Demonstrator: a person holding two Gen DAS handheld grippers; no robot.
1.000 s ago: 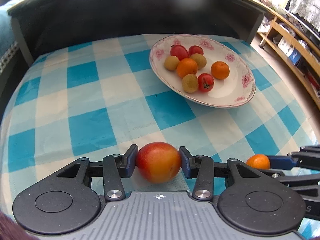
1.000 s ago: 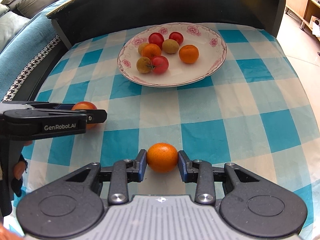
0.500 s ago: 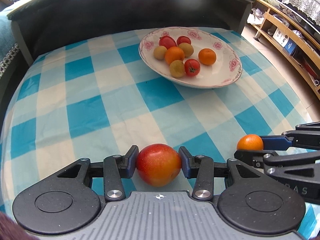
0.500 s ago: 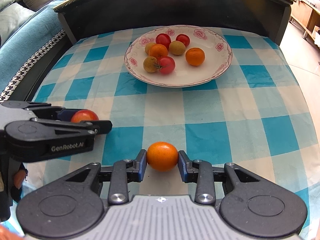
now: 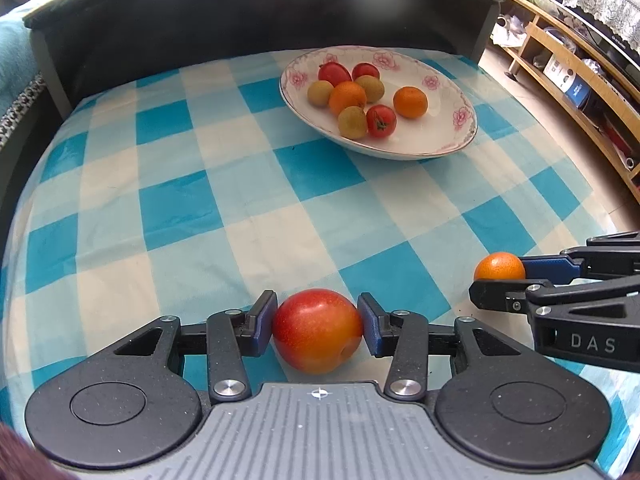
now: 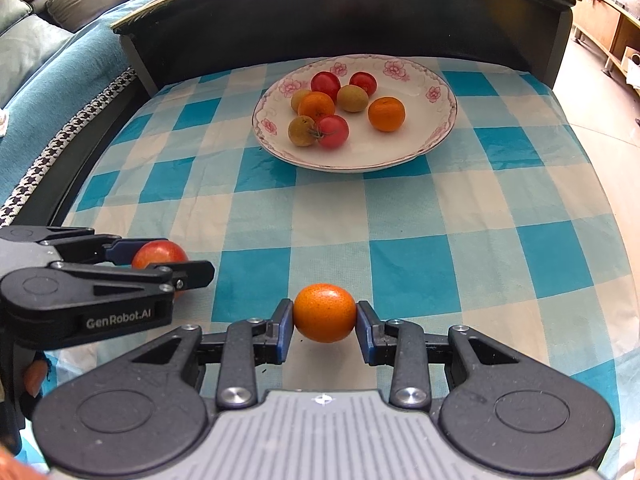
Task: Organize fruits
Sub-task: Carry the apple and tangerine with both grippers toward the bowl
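My left gripper (image 5: 317, 330) is shut on a red-orange plum (image 5: 317, 330), held above the checked cloth near the front edge. The right wrist view shows that plum (image 6: 160, 254) at the left, in the left gripper (image 6: 160, 268). My right gripper (image 6: 324, 322) is shut on a small orange mandarin (image 6: 324, 313); the left wrist view has this mandarin (image 5: 500, 266) and gripper (image 5: 502, 280) at its right edge. A white flowered plate (image 6: 420, 144) at the back holds several small fruits: tomatoes, mandarins and brownish round ones. The same plate (image 5: 432, 144) appears in the left wrist view.
A blue and white checked cloth (image 6: 400, 232) covers the table. A dark raised wall (image 6: 340, 12) runs along the back edge. A sofa (image 6: 48, 52) lies to the left, wooden shelves (image 5: 580, 76) to the right.
In the left wrist view the plate has shifted left and back toward the middle of the frame as the left gripper moved sideways with the plum. The right gripper's hold on the mandarin is unchanged.
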